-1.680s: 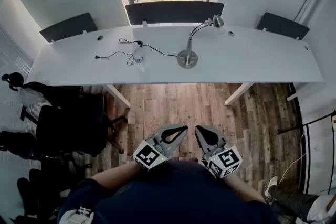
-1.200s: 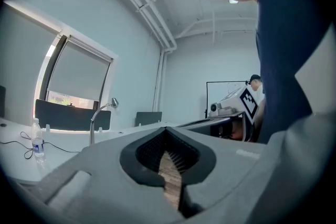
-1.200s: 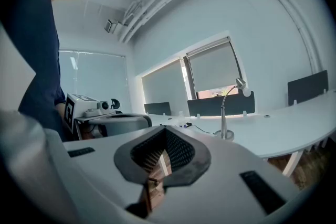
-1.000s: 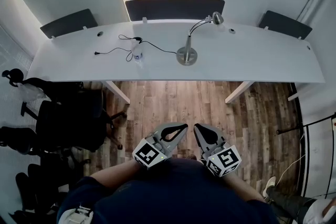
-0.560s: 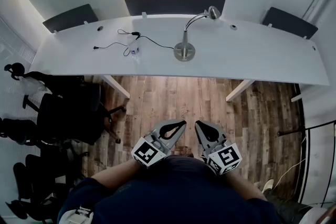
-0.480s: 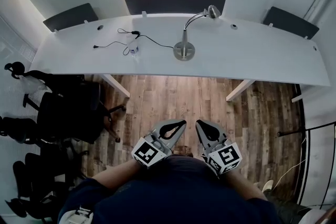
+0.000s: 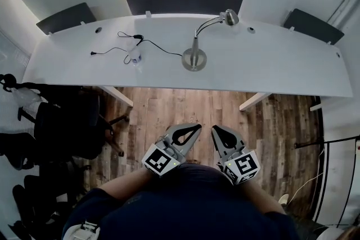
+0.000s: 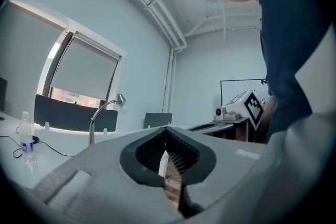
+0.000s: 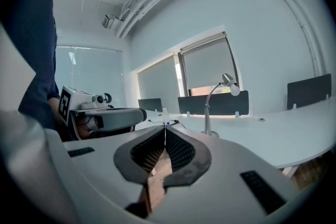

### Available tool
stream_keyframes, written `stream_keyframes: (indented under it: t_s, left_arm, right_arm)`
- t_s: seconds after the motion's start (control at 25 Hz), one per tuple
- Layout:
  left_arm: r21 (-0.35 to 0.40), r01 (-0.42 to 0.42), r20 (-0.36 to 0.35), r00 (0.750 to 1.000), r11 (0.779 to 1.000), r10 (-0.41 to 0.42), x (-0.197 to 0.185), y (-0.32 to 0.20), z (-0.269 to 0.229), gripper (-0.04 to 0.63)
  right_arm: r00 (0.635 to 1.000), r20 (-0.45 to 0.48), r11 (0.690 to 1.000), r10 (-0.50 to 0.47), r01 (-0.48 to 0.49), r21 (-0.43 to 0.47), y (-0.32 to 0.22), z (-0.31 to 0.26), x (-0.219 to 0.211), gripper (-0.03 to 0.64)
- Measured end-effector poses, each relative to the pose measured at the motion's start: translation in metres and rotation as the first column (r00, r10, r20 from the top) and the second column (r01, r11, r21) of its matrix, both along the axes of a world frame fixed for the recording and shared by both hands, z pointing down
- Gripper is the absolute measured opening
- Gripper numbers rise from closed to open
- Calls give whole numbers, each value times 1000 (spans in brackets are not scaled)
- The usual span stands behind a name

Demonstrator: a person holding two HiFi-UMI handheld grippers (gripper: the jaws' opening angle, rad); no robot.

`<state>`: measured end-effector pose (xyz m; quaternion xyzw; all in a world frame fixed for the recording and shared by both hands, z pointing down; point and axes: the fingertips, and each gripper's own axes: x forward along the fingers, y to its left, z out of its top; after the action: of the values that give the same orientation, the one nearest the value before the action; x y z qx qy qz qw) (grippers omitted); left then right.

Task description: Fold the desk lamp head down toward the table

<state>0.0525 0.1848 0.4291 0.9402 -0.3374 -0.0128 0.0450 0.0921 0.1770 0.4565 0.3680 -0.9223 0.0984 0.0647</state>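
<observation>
Left gripper and right gripper: both fully closed, nothing between the jaws, carried side by side at the person's waist, apparently because the approach is unfinished. Desk lamp: well ahead of both tips, standing on the white table, lamp head raised on its curved neck, not yet folded. Bottle and cable: ahead and left of the left gripper. Change: the table edge lies slightly nearer the tips than half a second ago; the lamp's pose is unchanged.
</observation>
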Motion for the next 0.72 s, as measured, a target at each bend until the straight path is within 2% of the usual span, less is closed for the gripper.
stream_keyframes:
  t_s: [0.2, 0.4, 0.72]
  left_arm:
    - [10, -44, -9, 999, 999, 44, -22, -77, -7, 6]
    - [6, -65, 18, 998, 998, 65, -52, -155, -10, 6]
    - [-19, -104, 27, 994, 994, 105, -82, -246, -10, 6]
  right_arm:
    - [999, -19, 999, 39, -39, -8, -71, -5, -22, 11]
    - [993, -18, 993, 115, -115, -6, -144, -19, -44, 11]
    - [978, -84, 982, 189, -188, 29, -224, -31, -64, 11]
